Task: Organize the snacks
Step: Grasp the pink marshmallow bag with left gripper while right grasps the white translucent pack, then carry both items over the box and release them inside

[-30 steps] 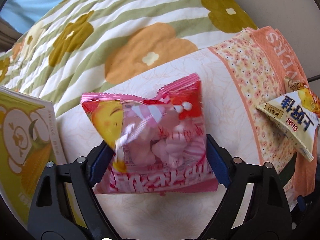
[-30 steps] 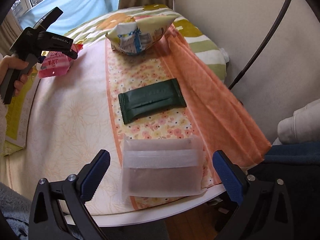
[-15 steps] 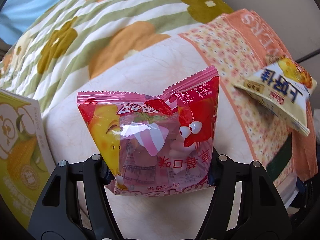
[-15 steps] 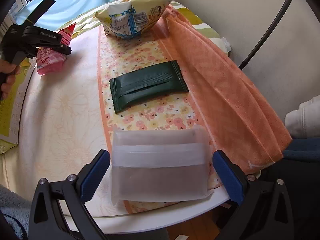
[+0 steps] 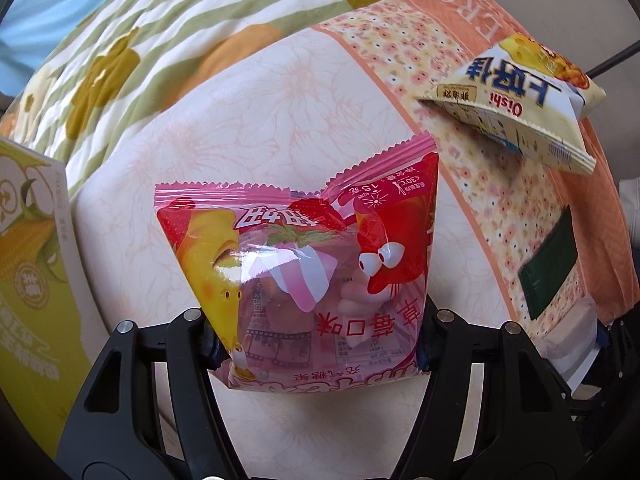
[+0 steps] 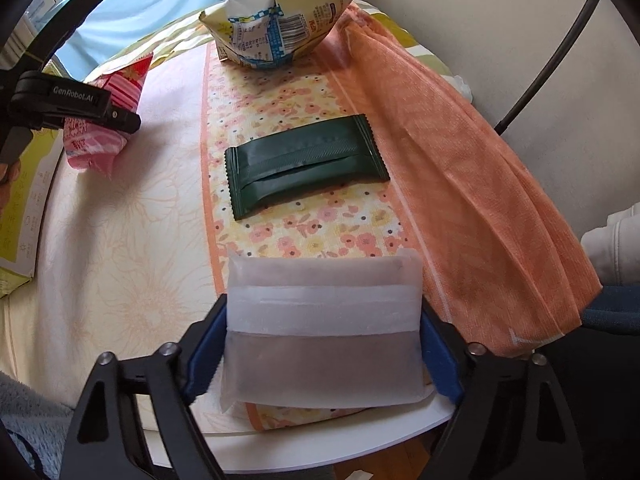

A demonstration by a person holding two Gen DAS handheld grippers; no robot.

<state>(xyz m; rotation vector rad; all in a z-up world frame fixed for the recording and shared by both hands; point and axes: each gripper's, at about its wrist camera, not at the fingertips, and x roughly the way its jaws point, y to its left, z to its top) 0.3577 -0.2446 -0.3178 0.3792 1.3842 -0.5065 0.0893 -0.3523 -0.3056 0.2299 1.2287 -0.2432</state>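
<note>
My left gripper [image 5: 316, 344] is shut on a pink marshmallow bag [image 5: 304, 280] and holds it above the cloth-covered table [image 5: 248, 112]; the bag also shows in the right wrist view [image 6: 104, 120] at the left. My right gripper [image 6: 320, 344] has its blue pads against both sides of a frosted white packet [image 6: 320, 320] lying at the table's near edge. A dark green packet [image 6: 304, 164] lies beyond it on the floral strip. A yellow-white chip bag [image 6: 280, 24] sits at the far end; in the left wrist view the chip bag [image 5: 516, 100] is at the upper right.
A yellow-green box [image 5: 28, 280] lies at the table's left side. An orange folded cloth [image 6: 460, 168] runs along the right edge. A striped flowered blanket [image 5: 140, 40] lies beyond the table. A black cable [image 6: 560, 40] crosses the wall.
The left gripper lifted and turned the pink bag upright, swinging right toward the chip bag. The right gripper moved forward and closed around the frosted packet.
</note>
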